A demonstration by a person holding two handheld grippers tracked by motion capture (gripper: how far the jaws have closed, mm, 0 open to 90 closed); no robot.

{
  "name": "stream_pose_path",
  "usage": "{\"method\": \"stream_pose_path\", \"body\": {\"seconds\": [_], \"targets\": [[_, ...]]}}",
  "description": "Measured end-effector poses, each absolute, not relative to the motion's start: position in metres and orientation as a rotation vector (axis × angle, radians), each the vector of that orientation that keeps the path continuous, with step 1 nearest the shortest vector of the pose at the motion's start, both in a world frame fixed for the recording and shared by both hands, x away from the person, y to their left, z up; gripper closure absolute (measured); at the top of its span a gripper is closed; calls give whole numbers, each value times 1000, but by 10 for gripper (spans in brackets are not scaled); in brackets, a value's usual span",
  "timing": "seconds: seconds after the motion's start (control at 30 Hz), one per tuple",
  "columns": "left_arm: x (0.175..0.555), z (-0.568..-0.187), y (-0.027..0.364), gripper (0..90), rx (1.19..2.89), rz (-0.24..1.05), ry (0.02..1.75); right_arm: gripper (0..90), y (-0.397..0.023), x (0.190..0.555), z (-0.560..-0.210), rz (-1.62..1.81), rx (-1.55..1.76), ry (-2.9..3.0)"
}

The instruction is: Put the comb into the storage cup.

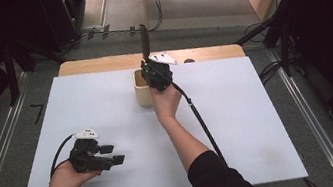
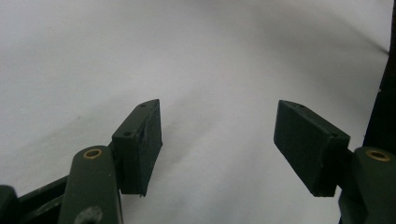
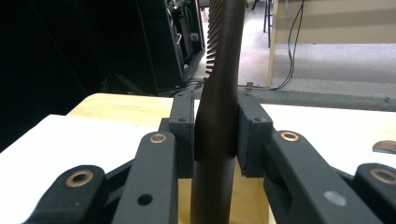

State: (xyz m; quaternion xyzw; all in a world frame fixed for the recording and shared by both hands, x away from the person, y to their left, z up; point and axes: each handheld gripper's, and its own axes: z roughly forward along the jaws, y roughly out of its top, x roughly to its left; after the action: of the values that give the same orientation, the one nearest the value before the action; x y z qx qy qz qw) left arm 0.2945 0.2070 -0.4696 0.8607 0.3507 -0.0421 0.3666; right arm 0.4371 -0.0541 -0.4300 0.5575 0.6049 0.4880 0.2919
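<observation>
At frame centre, the right gripper (image 3: 215, 140) clamps a dark, toothed comb (image 3: 223, 84) upright over a cream cup (image 1: 142, 91). Lower left, the left gripper (image 2: 219, 144) rests wide open, empty.

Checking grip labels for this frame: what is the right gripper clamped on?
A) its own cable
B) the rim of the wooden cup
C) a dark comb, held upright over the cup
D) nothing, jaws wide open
C: in the right gripper view the right gripper has both pads pressed on the handle of the dark comb, teeth up, above the wooden cup.
</observation>
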Motion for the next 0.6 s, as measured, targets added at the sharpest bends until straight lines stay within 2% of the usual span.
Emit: {"method": "stream_pose_path", "body": {"seconds": [0.6], "targets": [[294,-469,207,336,2209,-104,903,690,-54,433,-433,1288,1468,1621]]}}
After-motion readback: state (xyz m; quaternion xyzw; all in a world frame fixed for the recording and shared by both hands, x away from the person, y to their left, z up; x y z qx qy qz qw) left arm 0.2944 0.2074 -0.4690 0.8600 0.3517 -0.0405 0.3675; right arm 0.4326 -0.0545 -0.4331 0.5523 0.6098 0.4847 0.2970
